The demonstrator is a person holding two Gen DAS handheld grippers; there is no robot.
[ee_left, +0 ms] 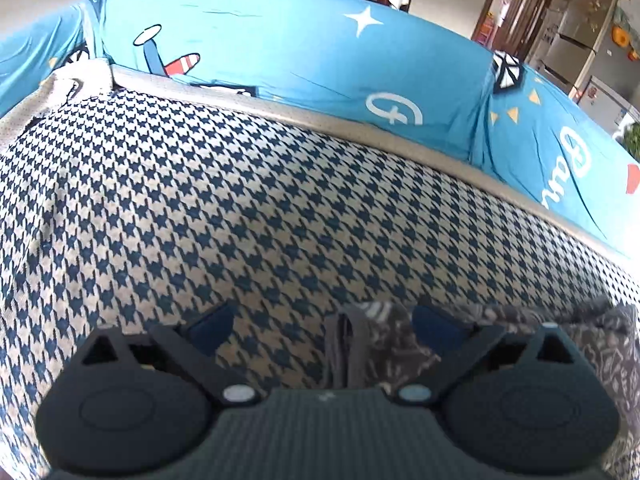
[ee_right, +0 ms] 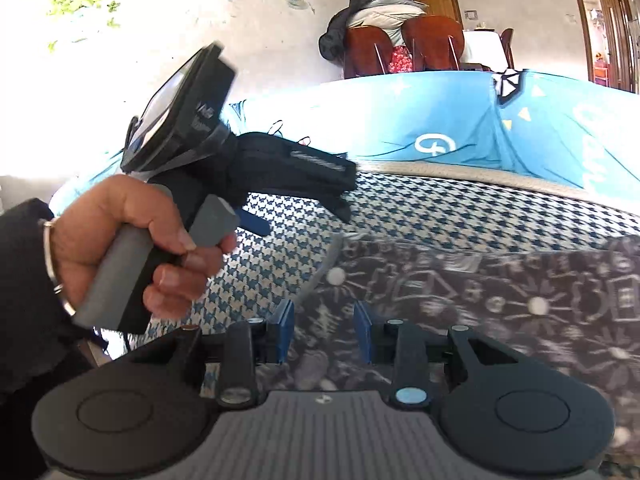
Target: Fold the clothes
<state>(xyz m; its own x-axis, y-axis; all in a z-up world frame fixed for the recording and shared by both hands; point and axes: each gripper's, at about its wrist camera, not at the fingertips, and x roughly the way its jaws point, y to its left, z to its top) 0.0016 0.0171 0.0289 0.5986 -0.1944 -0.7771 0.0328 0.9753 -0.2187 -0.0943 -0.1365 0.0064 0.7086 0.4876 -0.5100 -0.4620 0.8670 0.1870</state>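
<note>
A dark grey garment [ee_left: 592, 344] with white doodle print lies on a blue-and-cream houndstooth seat cover [ee_left: 240, 200]. In the left wrist view, my left gripper [ee_left: 324, 328] is open wide, low over the cover. The garment's folded edge [ee_left: 360, 344] reaches into the gap beside the right finger. In the right wrist view, the garment [ee_right: 500, 300] spreads across the lower right, blurred. My right gripper [ee_right: 324, 332] is open over its left edge, with fabric showing between the blue pads [ee_right: 285, 332]. A hand [ee_right: 132, 240] holds the left gripper [ee_right: 304, 176] above the cover, to the left.
A bright blue cartoon-print sofa back [ee_left: 300, 52] rises behind the seat, edged by a beige piping strip [ee_left: 360, 128]. Beyond it are brown chairs piled with clothes [ee_right: 400, 40], wooden doors [ee_right: 600, 20] and a fridge [ee_left: 580, 40]. A dark sleeve [ee_right: 24, 280] fills the left edge.
</note>
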